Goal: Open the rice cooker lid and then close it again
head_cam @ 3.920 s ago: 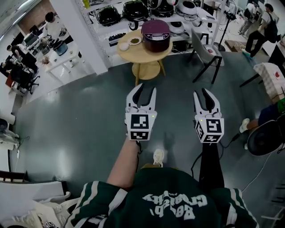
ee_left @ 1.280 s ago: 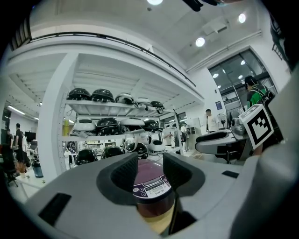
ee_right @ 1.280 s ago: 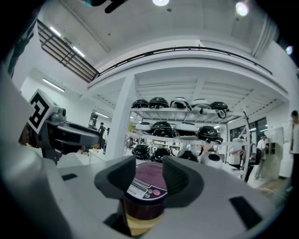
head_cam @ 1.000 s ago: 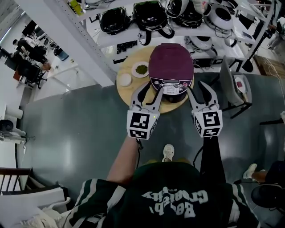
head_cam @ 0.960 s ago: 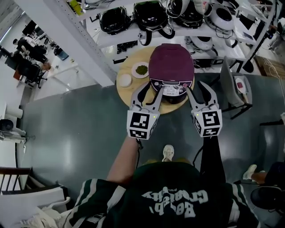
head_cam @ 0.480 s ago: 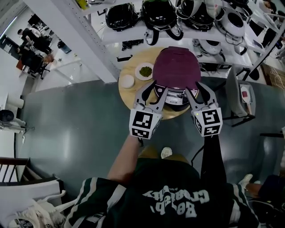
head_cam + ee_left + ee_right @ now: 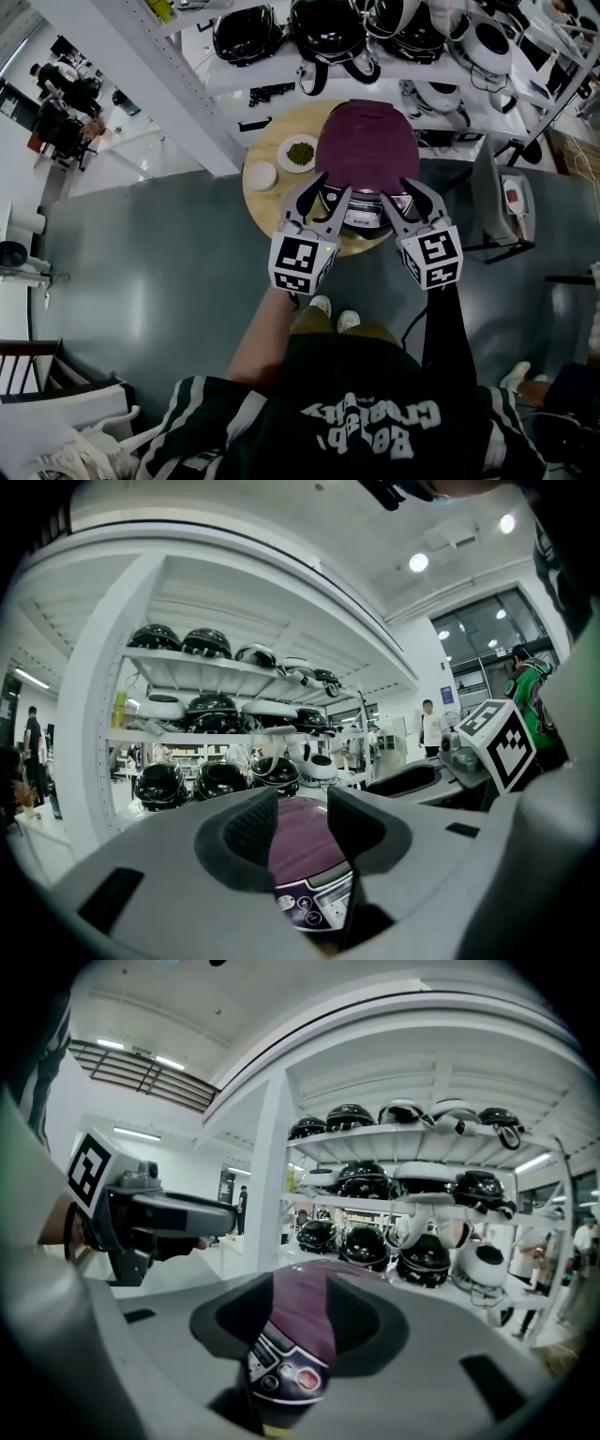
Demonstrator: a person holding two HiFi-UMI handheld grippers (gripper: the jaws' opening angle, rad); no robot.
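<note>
Both tools are held side by side, close in front of the person. The left gripper point(image 7: 320, 194) has its jaws spread partway and pinches nothing. The right gripper point(image 7: 400, 193) stands the same, pads bare.

Just ahead of both sets of tips sits the rice cooker point(image 7: 366, 164). It is maroon, its lid point(image 7: 367, 131) is down, and its control panel faces the tools. In each gripper view the cooker shows through the gap between the jaws. Whether any tip touches its front cannot be told.

The cooker rests on a round wooden table point(image 7: 267, 204) whose near edge runs under the tips. Ahead and to the left of the left gripper, a small white bowl point(image 7: 262, 175) and a dish of something green point(image 7: 300, 152) stand on the same top.

Below the tools spreads a dark, glossy grey floor point(image 7: 141, 281). To the right of the right gripper stands a grey chair point(image 7: 492, 192).

Beyond the cooker, white shelving point(image 7: 281, 70) carries rows of black and white cookers. Far off to the left, people sit at desks point(image 7: 58, 117).
</note>
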